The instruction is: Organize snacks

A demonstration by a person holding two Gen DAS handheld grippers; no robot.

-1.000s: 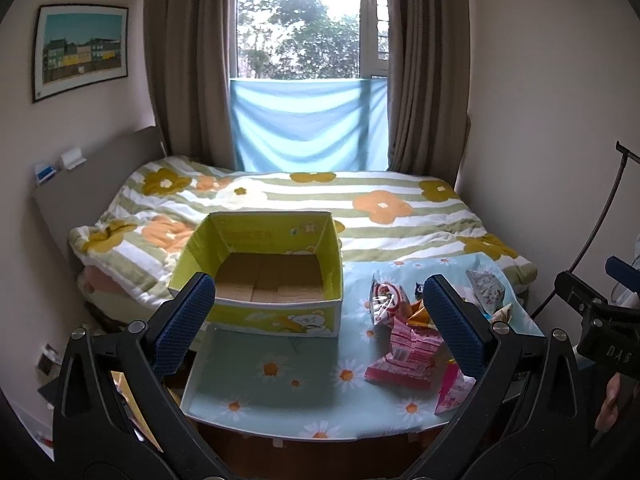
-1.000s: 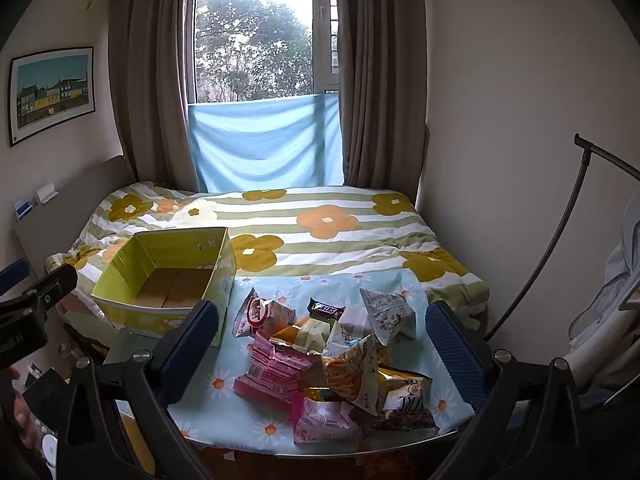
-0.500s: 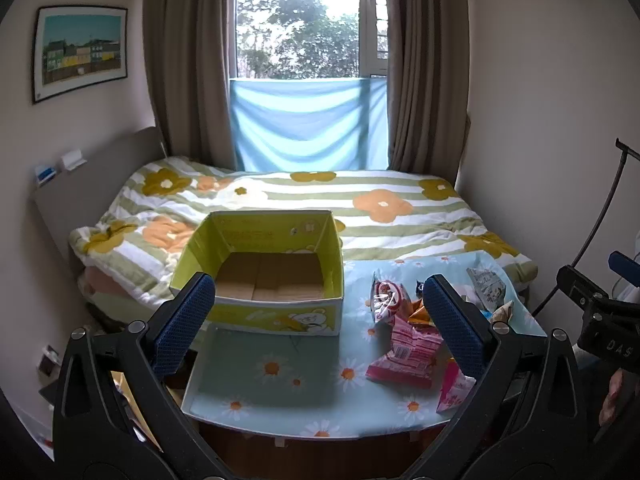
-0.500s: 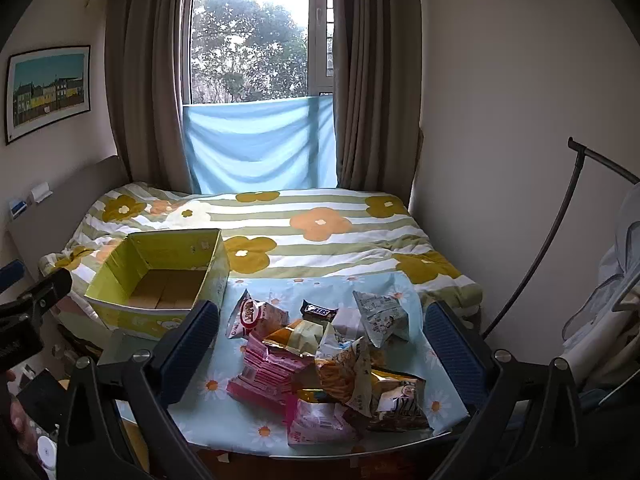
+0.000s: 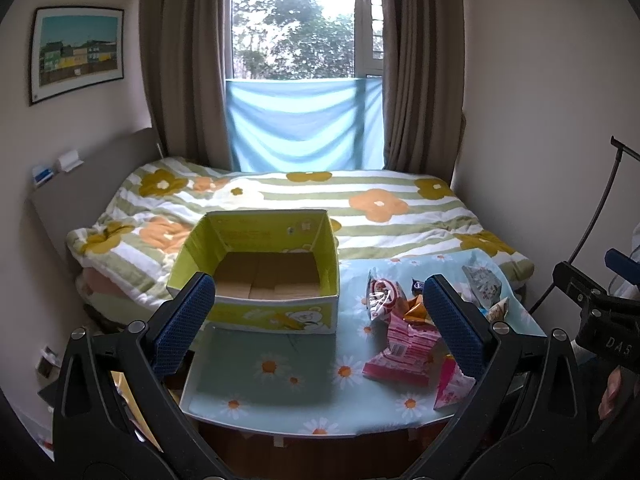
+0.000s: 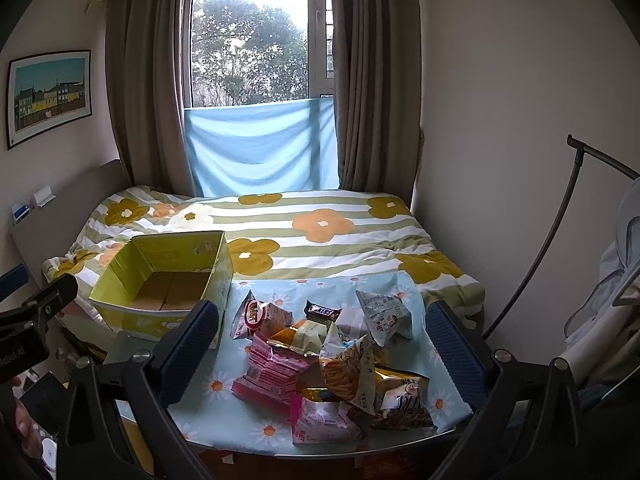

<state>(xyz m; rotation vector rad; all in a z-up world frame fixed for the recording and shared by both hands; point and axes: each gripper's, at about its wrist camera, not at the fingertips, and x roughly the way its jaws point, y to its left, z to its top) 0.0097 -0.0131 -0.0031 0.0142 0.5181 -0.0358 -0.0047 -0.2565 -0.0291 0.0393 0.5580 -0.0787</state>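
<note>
An empty yellow-green cardboard box [image 5: 264, 276] [image 6: 160, 284] stands open on the left of a small table with a daisy-print cloth [image 5: 276, 372] [image 6: 400, 292]. A pile of snack packets [image 6: 332, 356] [image 5: 404, 340] lies on the right of it: a pink packet [image 6: 272, 368], a dark chocolate bar [image 6: 322, 311], a grey-white bag [image 6: 384, 316]. My left gripper [image 5: 320, 328] is open and empty, held back from the table facing the box. My right gripper [image 6: 324, 344] is open and empty, facing the pile.
A bed with a striped flower quilt [image 6: 320, 232] lies behind the table, under a curtained window. A thin black stand [image 6: 560, 216] rises on the right by the wall. The headboard [image 5: 80, 184] is on the left.
Both grippers have shifted only slightly; the right view has drifted a little to the right and nearer the pile. Nothing was grasped or moved.
</note>
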